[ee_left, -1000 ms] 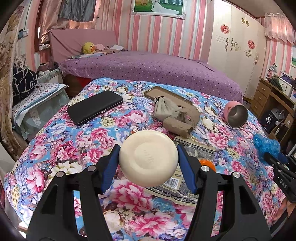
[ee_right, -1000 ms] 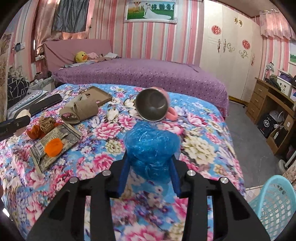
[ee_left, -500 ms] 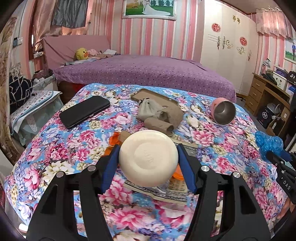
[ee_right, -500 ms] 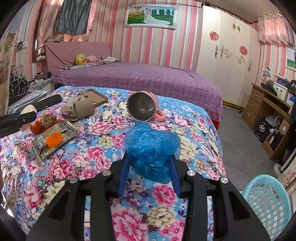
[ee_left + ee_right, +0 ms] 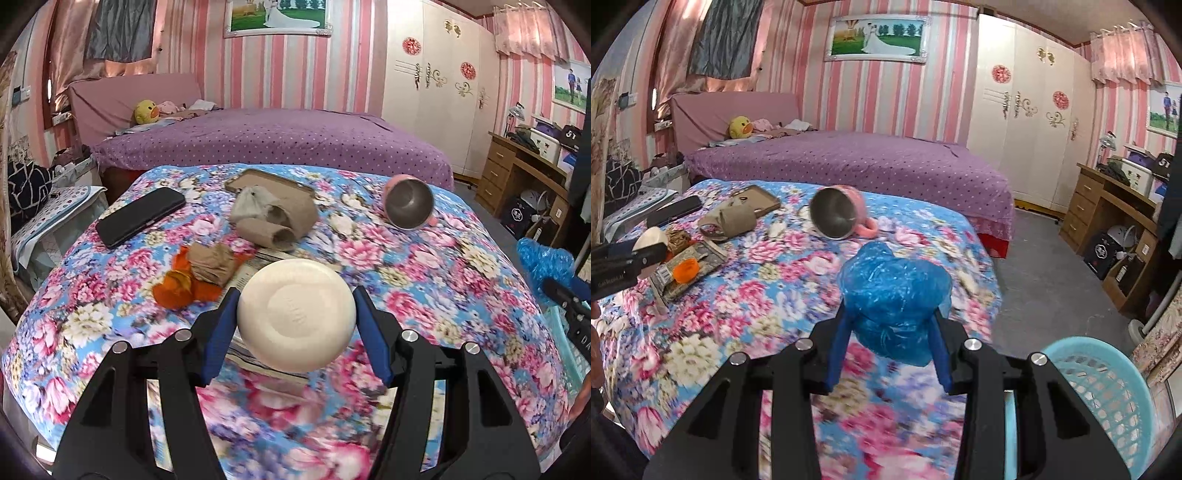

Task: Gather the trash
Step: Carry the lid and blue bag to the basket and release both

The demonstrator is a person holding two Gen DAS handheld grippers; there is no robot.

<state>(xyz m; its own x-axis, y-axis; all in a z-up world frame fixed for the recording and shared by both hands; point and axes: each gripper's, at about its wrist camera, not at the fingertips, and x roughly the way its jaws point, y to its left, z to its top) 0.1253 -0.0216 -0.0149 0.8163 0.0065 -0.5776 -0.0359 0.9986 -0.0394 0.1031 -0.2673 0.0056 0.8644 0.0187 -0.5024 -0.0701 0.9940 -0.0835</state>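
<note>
My left claw (image 5: pixel 295 325) is clamped on a pale round bar of soap (image 5: pixel 296 319), blue pads pressing both its sides, held above the near edge of the flowered bed (image 5: pixel 424 266). My right claw (image 5: pixel 891 328) is closed around a crumpled blue plastic bag (image 5: pixel 894 295), lifted clear over the bed's near right corner. The turquoise basket (image 5: pixel 1108 398) stands on the floor just off that corner, low to my right, and I judge that is where both pieces go.

To do this well I would swing the right claw out until the bag hangs squarely over the basket's mouth before I let go; thin plastic drifts, so a low release is safer than a toss. The soap is smooth and rounded, so I would keep it level in transit, squeeze steady, and bring it over after the right claw has cleared the rim.

More remains on the bed: orange scraps (image 5: pixel 177 288) with brown crumpled paper (image 5: pixel 214 264) toward the left edge, a cardboard tube (image 5: pixel 264 233) mid-bed. The pink cup (image 5: pixel 408 206) and black phone (image 5: pixel 142 216) look like keepers.
</note>
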